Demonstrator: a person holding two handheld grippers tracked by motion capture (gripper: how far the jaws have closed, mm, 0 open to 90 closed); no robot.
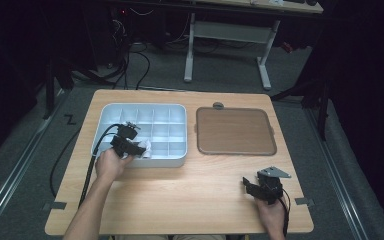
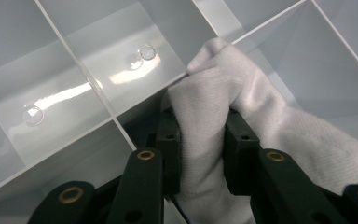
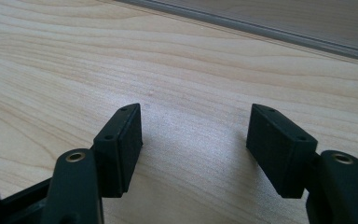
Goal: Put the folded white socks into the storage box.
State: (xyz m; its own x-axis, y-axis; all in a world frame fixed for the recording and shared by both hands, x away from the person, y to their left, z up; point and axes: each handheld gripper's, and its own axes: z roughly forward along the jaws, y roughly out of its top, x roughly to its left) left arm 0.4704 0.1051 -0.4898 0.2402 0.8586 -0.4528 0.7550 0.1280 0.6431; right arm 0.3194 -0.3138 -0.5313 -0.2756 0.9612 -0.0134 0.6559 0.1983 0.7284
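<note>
Black left gripper (image 2: 203,144) clamps a white cloth (image 2: 223,107) inside the divided tray (image 1: 111,111); right gripper (image 3: 196,140) rests spread apart on the table (image 1: 190,195).

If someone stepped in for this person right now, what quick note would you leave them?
Left gripper: shut on the white cloth, pressed into a near-row cell of the white divided tray.
Right gripper: open, holding nothing, low over the bare wooden table at the near right.
Brown lid: lies flat, right of the tray.
Done: cloth picked up and brought into the tray.
Left: apparently wiping the cells; droplets remain in neighbouring ones.
</note>
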